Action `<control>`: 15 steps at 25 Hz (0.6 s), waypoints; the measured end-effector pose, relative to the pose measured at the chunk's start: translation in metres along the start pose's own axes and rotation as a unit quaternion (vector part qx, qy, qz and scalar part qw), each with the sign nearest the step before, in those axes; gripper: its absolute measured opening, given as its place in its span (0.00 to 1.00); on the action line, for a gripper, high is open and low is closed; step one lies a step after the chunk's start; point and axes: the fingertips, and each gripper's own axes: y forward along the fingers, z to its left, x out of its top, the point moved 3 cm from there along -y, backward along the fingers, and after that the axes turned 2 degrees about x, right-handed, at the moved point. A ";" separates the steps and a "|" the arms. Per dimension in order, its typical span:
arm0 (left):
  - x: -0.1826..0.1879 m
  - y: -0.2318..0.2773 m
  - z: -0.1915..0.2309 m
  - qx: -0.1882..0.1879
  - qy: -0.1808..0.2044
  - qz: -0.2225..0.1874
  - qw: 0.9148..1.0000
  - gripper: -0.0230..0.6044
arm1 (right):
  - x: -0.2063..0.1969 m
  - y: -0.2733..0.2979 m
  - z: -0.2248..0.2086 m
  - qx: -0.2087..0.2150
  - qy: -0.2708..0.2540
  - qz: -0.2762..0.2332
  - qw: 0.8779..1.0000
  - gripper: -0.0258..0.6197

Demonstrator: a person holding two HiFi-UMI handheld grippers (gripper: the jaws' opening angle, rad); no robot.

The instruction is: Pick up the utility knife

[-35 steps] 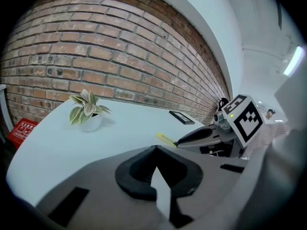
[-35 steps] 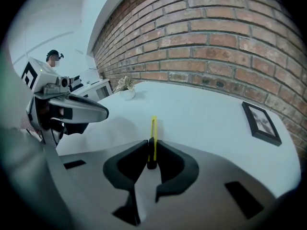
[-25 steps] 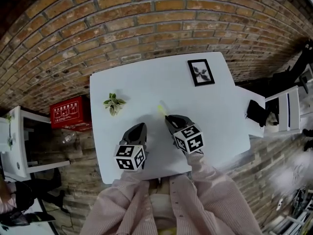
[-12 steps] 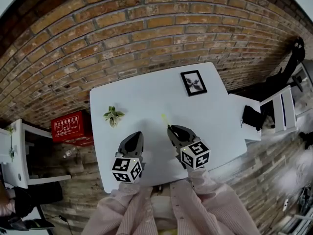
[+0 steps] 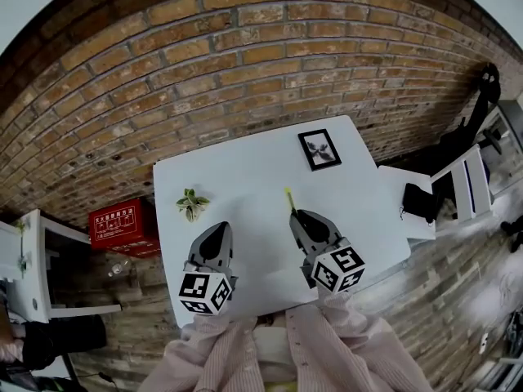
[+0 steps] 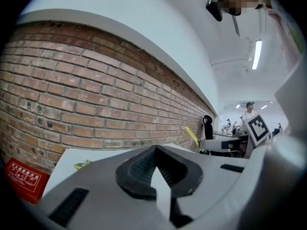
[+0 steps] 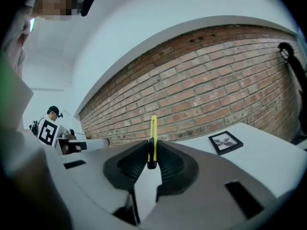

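The utility knife (image 5: 289,197) is slim and yellow. It sticks out forward from my right gripper (image 5: 296,215), which is shut on its rear end and holds it above the white table (image 5: 245,170). In the right gripper view the knife (image 7: 153,131) stands upright, pinched between the dark pads (image 7: 169,163) of my right gripper (image 7: 152,152). My left gripper (image 5: 217,229) hovers to the left over the table's front part. In the left gripper view my left gripper (image 6: 154,150) has its tips together and nothing between them. The knife (image 6: 192,135) shows there at the right.
A small leafy plant (image 5: 191,204) sits at the table's left and a black picture frame (image 5: 319,149) at its back right. A brick wall (image 5: 245,64) runs behind. A red box (image 5: 122,220) stands on the floor at left; a white chair (image 5: 470,182) stands at right.
Both grippers have risen off the table and now point more level. The knife has gone up with the right gripper. The jaws stand as before.
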 end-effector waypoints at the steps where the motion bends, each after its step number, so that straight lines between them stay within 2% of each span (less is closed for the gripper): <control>1: 0.004 -0.002 0.000 0.001 0.003 -0.004 1.000 0.02 | 0.005 -0.003 -0.001 -0.004 -0.001 -0.008 1.000 0.13; 15: 0.051 -0.026 0.005 0.015 0.050 -0.049 0.997 0.02 | 0.057 -0.047 -0.015 -0.046 -0.007 -0.094 0.994 0.13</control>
